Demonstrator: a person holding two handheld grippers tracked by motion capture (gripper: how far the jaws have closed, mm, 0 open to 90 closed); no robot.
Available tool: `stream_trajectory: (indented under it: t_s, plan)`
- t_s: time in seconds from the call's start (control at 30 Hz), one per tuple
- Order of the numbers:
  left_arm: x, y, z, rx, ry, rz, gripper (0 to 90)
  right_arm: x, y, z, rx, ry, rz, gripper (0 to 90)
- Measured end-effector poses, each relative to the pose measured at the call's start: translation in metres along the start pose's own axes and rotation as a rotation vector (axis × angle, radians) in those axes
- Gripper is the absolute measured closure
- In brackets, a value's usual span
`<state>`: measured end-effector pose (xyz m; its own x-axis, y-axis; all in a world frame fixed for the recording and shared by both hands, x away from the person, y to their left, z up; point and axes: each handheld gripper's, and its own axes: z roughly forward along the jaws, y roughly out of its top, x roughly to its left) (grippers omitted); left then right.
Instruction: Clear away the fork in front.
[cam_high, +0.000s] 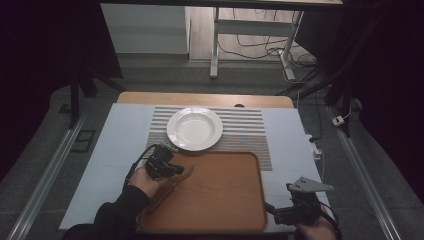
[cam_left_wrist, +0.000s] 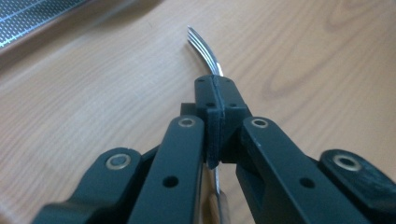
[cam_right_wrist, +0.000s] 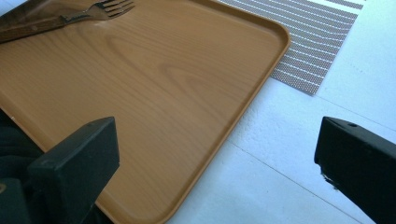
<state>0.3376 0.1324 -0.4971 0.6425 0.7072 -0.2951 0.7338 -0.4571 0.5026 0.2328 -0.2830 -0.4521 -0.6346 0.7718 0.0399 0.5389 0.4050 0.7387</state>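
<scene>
— Where was the fork?
— Over the wooden tray, pinched by your left gripper fingers.
— And your right gripper?
— Its fingers were spread beside the tray's edge, holding nothing.

The high view is dim, its corners falling to black, with the white plate brightest. Both gripper views are well lit; the tray carries soft glare, and the near jaws and fork tines blur slightly

Fork: shiny metal tines, wood handle. Tray: smooth wood-grain, satin. Plate: glossy white. Placemat: woven, matt.
</scene>
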Motion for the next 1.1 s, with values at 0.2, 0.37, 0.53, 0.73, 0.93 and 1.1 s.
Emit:
stream_trajectory:
  t_s: [0.2,0.37,0.53,0.73,0.93,1.1]
  plan:
    - [0.005,0.004,0.012,0.013,-0.003,-0.023,89.0,0.000,0.000,0.001,0.011,0.007,-0.005,0.4]
    - [-0.024,0.009,0.019,0.036,-0.061,0.061,89.0,0.000,0.000,0.001,0.014,0.012,-0.004,0.5]
    - [-0.032,0.009,0.023,0.051,-0.056,0.077,89.0,0.000,0.000,0.001,0.014,0.013,-0.007,0.5]
    - [-0.037,0.006,0.028,0.055,-0.091,0.102,89.0,-0.001,0.000,0.001,0.015,0.018,-0.004,0.5]
    - [-0.048,0.006,0.038,0.085,-0.072,0.157,89.0,-0.001,0.000,0.002,0.018,0.020,-0.003,0.5]
    - [-0.049,0.005,0.043,0.086,-0.046,0.167,89.0,-0.001,0.000,0.002,0.019,0.021,0.001,0.5]
